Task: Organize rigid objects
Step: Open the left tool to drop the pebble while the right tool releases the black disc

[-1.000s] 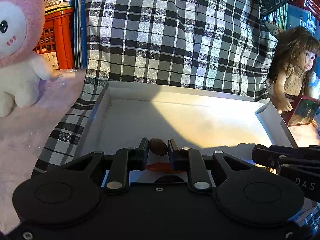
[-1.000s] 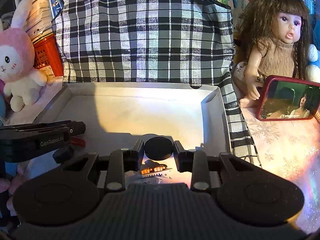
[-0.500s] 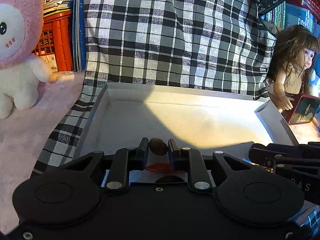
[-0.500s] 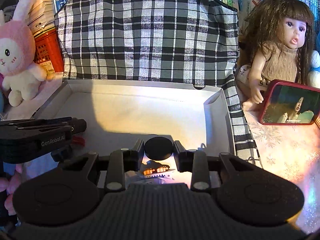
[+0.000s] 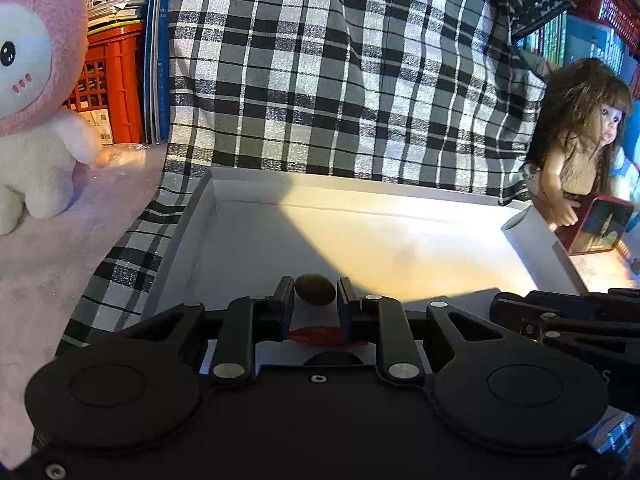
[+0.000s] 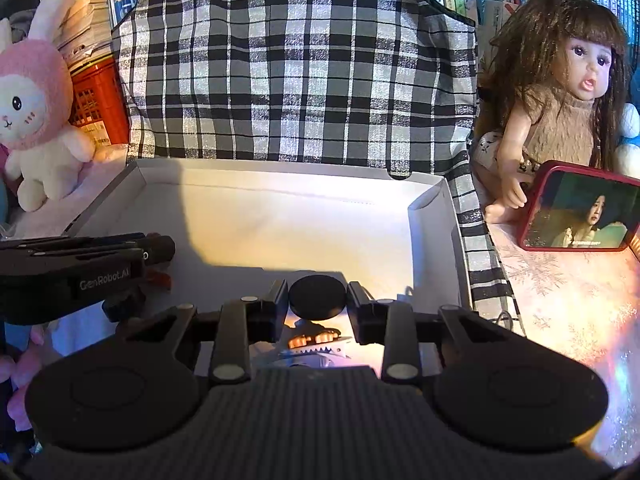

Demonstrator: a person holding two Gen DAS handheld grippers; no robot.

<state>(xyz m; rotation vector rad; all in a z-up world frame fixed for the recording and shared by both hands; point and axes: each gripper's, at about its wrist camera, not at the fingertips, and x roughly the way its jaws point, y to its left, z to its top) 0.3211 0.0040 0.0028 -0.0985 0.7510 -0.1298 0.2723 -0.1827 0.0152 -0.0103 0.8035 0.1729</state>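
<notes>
A shallow white box (image 5: 400,200) (image 6: 280,184) lies on a checked cloth. My left gripper (image 5: 315,292) is shut on a small brown oval object (image 5: 315,289) and holds it over the box's near left part. A red object (image 5: 320,335) lies below the fingers. My right gripper (image 6: 317,298) is shut on a black round disc (image 6: 317,296) over the box's near right part. A toothed orange and white item (image 6: 314,342) lies under it. Each gripper shows at the edge of the other's view, the right one (image 5: 568,316), the left one (image 6: 80,268).
A black and white checked cloth (image 5: 340,72) covers the back. A pink and white plush rabbit (image 5: 32,100) stands at the left beside a red crate (image 5: 108,80). A doll (image 6: 560,100) sits at the right behind a red-cased phone (image 6: 580,216). Books line the back.
Both grippers have shifted slightly back and up over the box, keeping their holds. The box and toys sit a little lower in both views.
</notes>
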